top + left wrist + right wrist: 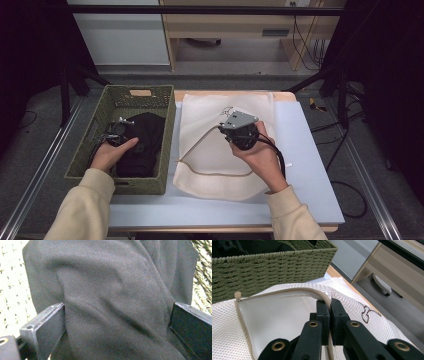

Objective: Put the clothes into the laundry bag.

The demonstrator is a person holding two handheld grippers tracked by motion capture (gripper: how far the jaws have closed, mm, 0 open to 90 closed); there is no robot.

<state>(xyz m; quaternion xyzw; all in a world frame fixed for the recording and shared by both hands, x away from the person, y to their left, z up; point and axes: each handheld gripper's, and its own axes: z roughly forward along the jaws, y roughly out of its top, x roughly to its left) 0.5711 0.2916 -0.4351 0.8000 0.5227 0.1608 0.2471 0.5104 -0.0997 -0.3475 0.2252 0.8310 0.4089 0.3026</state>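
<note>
Left gripper (116, 131) reaches down with fingers (47, 325) spread wide, while right gripper (330, 305) has fingers clamped together.

Person's sleeves (85, 210): cream, soft knit, loose down to the wrists, one on each forearm. Left gripper (117, 131): black body with small silver fittings on top; in the left gripper view its two jaws are flat matte black plates with worn pale edges and a small round hole near one corner. Right gripper (330, 305): black, round-bodied, topped by a grey three-cornered plate (239, 120) with dark dots; a black cable (276, 150) trails from it. In the right gripper view, black link arms carry brass-coloured rivets.
</note>
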